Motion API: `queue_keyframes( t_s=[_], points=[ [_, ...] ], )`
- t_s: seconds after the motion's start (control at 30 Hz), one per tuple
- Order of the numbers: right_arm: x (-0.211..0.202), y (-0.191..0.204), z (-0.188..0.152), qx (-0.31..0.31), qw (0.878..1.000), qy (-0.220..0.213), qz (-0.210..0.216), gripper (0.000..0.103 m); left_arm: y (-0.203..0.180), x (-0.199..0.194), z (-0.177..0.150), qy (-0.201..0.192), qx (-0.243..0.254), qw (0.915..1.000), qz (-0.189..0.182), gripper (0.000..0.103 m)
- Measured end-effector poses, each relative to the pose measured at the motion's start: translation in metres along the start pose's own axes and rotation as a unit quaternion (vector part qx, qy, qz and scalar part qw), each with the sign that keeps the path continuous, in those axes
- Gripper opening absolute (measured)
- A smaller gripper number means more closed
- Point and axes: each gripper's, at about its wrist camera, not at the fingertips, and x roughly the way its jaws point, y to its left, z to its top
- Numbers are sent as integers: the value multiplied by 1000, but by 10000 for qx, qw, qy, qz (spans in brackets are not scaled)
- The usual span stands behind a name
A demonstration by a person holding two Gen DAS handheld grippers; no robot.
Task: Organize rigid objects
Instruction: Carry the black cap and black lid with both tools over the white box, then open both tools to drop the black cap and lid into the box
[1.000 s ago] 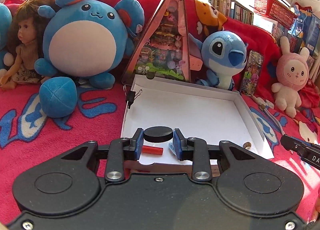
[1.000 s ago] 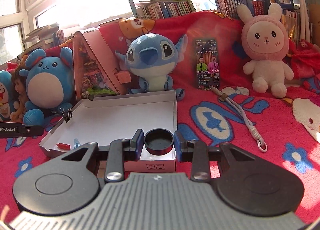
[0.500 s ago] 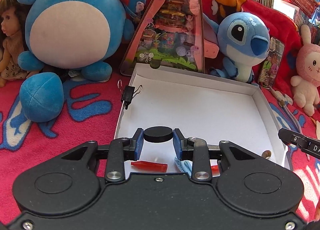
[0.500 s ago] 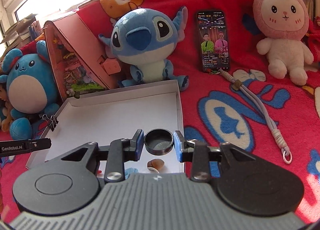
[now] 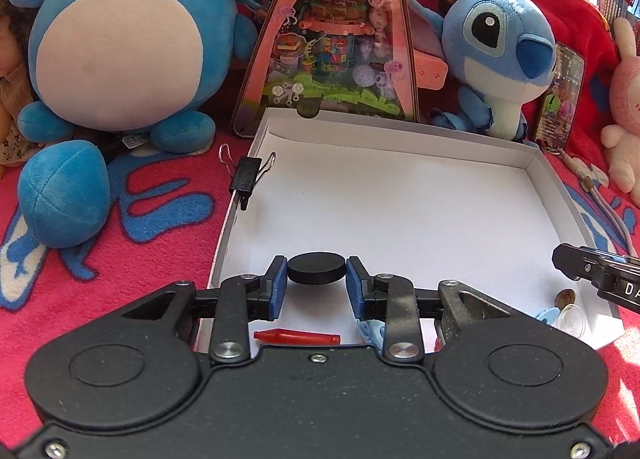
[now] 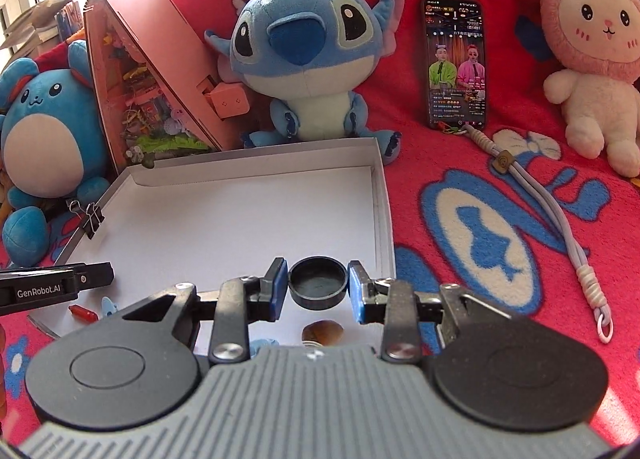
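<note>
My left gripper (image 5: 316,282) is shut on a flat black disc lid (image 5: 316,267), held above the near left part of the white shallow box (image 5: 400,195). My right gripper (image 6: 318,290) is shut on a small black round jar (image 6: 317,286), open side up, above the near right part of the same box (image 6: 240,219). On the box floor lie a red crayon-like stick (image 5: 298,337), a light blue clip (image 5: 370,329), a brown shell-like piece (image 6: 322,332) and a clear dome (image 5: 572,319).
A black binder clip (image 5: 246,175) grips the box's left wall. Plush toys (image 5: 116,39), a blue Stitch (image 6: 304,59), a pink house-shaped toy box (image 5: 340,39), a phone (image 6: 455,63) with lanyard and a pink bunny (image 6: 592,43) surround the box on the red blanket.
Both grippers have moved forward and lower over the box, still holding the lid and the jar. The box and the toys look closer and larger.
</note>
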Motion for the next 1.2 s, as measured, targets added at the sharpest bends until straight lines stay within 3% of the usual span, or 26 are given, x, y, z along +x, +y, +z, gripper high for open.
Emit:
queue_keyframes(
  t_s=[0.53,0.97,1.1,1.2],
  points=[
    [18,7,-5,-109,9997,216,-59,38,-6,5,-4,-96,236,9996,105,30],
    [14,8,-10,-319,9994,135,-73,41,-7,3,-5,-76,300,9995,54,31],
    [11,7,-11,-289,9995,84,-46,55,-9,3,-6,-80,345,9993,81,32],
    [7,7,-11,-311,9995,4,4,56,-8,1,-7,-80,363,9993,81,40]
  ],
)
